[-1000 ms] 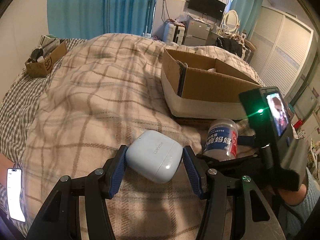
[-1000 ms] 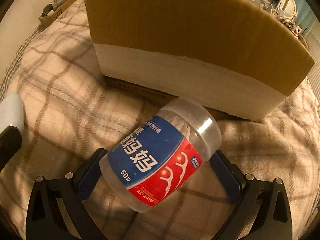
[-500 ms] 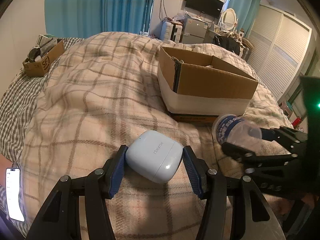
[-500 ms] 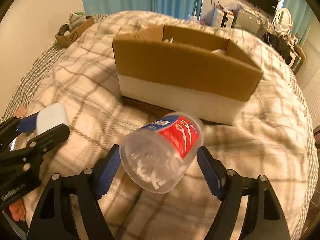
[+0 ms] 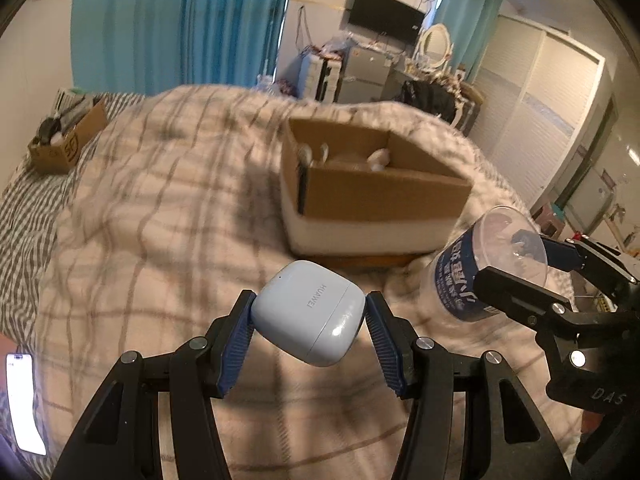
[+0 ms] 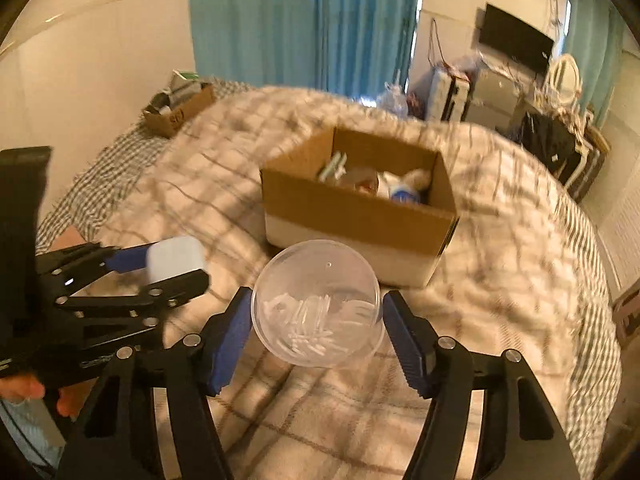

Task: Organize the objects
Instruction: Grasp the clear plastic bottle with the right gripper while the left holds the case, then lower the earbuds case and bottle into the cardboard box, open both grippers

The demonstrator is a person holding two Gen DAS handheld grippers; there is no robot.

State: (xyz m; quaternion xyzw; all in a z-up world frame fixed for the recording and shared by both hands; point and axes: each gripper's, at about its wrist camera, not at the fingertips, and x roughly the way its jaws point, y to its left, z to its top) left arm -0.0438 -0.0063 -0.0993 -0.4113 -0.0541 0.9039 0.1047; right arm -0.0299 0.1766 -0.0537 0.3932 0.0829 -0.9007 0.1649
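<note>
My left gripper (image 5: 308,320) is shut on a pale blue earbud case (image 5: 310,312) and holds it above the plaid bed cover. My right gripper (image 6: 316,320) is shut on a clear floss-pick jar (image 6: 318,314) with a blue and red label, seen bottom-on. The jar also shows in the left wrist view (image 5: 480,272) at the right. An open cardboard box (image 5: 372,196) with several items inside sits on the bed ahead of both grippers; it also shows in the right wrist view (image 6: 360,212). The left gripper with the case (image 6: 176,258) shows at the left of the right wrist view.
A smaller cardboard box (image 5: 66,140) of items sits at the far left of the bed. A lit phone (image 5: 22,400) lies at the lower left edge. Cluttered furniture, a TV (image 5: 384,18) and wardrobes stand beyond the bed.
Both grippers have risen well above the bed with their objects. The jar was lifted off the cover and turned so its base faces the right camera. The box interior has come into view.
</note>
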